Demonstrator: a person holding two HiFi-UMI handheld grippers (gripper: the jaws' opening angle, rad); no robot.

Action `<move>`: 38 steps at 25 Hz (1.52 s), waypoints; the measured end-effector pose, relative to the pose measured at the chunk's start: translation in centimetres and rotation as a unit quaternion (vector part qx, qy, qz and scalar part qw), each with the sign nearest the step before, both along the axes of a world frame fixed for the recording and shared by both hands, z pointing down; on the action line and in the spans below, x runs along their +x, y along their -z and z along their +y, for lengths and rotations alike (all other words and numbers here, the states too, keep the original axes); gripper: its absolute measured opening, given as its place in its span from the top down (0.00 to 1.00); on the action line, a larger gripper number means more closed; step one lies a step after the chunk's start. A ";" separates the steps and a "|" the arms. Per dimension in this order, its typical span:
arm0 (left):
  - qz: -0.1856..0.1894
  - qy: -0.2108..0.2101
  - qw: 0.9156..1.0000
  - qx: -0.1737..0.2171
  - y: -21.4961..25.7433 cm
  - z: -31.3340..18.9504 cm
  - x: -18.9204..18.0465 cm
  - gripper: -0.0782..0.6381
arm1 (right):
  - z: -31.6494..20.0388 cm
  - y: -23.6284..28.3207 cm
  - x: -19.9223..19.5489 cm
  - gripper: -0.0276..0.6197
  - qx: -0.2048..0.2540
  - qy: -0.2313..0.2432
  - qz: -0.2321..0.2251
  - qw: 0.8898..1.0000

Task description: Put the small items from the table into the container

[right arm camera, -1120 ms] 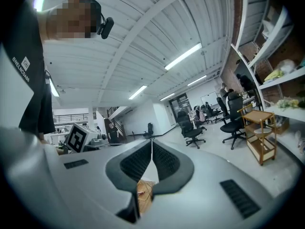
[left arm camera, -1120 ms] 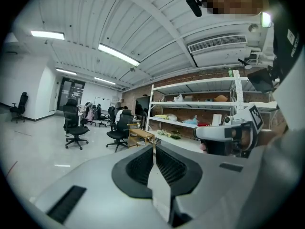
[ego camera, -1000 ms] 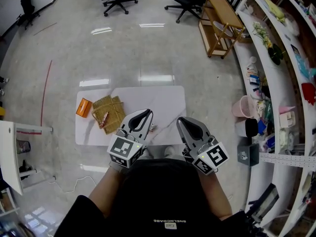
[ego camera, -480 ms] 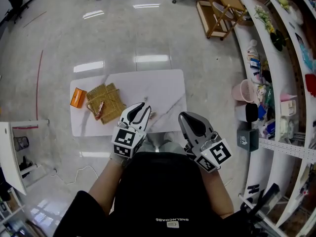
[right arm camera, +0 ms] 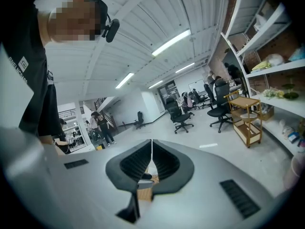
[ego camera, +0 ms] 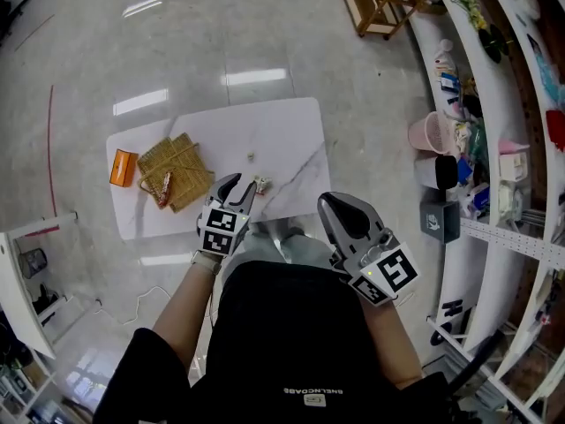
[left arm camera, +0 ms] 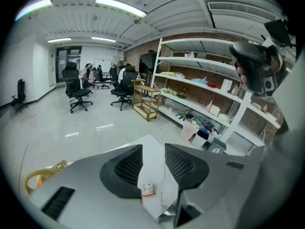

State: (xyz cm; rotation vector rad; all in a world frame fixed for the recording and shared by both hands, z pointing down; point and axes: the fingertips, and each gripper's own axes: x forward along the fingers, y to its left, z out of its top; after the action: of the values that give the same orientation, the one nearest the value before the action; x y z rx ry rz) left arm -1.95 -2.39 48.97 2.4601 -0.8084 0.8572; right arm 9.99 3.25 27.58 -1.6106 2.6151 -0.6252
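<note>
**Carefully now: left claw opens over a small item at the table's near edge**

The left claw [left arm camera: 153, 149], low in the centre of its own view, is opening its two black ribbed jaws. A small white-and-red item [left arm camera: 148, 189] lies on the tabletop in the gap between them, but the pads do not press on it and nothing is held. In the head view this claw sits just left of centre, at the near edge of the white marble-patterned table [ego camera: 291, 131], with the item just beside its tips. The right claw [right arm camera: 151, 141], lower right of centre in the head view, has its jaws together on nothing and hangs off the table's edge. A second small pale item [ego camera: 251, 156] lies a little farther up the frame. The straw-coloured woven basket [ego camera: 177, 168], apparently the container, rests at the table's left end with something reddish in it. An orange box [ego camera: 123, 167] lies just beyond the basket, at far left.

The step in hand looks like the pick-up of the nearer item. To do it well, the jaws should probably spread wider and be centred so the item sits squarely between the pads. They should then go down until the tips near the tabletop and close gently. So small and light a thing may skid or flip away if one pad reaches it first.
</note>
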 end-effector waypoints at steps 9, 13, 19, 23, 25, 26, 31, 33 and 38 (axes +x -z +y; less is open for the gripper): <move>-0.042 -0.015 0.997 -0.055 -8.4 0.6 -0.1 0.67 | 1.1 -3.0 0.3 0.94 -0.037 -0.011 0.016 0.999; -0.061 -0.028 0.995 -0.078 -11.9 0.8 0.2 0.62 | 1.3 -4.3 0.4 0.94 -0.048 -0.008 0.019 0.999; -0.086 -0.036 0.990 -0.106 -16.5 1.2 0.4 0.59 | 1.5 -5.8 0.5 0.94 -0.064 -0.005 0.021 0.998; -0.105 -0.050 0.986 -0.121 -20.0 2.0 0.8 0.57 | 2.1 -7.2 0.7 0.94 -0.080 -0.005 0.020 0.997; -0.115 -0.056 0.984 -0.124 -21.6 2.2 0.9 0.56 | 2.5 -8.1 0.8 0.94 -0.090 -0.003 0.020 0.996; -0.121 -0.056 0.983 -0.130 -22.4 2.5 0.8 0.56 | 2.8 -8.4 0.9 0.94 -0.095 -0.002 0.021 0.995; -0.139 -0.054 0.977 -0.153 -26.6 3.4 0.7 0.54 | 3.2 -10.0 1.4 0.94 -0.111 -0.005 0.022 0.994; -0.151 -0.056 0.973 -0.163 -28.1 3.6 0.4 0.54 | 3.1 -10.6 1.3 0.94 -0.118 -0.005 0.020 0.993; -0.160 -0.058 0.970 -0.173 -30.7 3.7 0.5 0.53 | 3.2 -12.2 1.0 0.94 -0.138 -0.003 0.011 0.990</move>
State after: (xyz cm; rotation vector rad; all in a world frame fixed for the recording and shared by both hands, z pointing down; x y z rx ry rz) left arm -1.48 1.33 79.69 2.1058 -0.5611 1.3409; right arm 10.97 6.49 39.80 -1.6972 2.6334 -1.0153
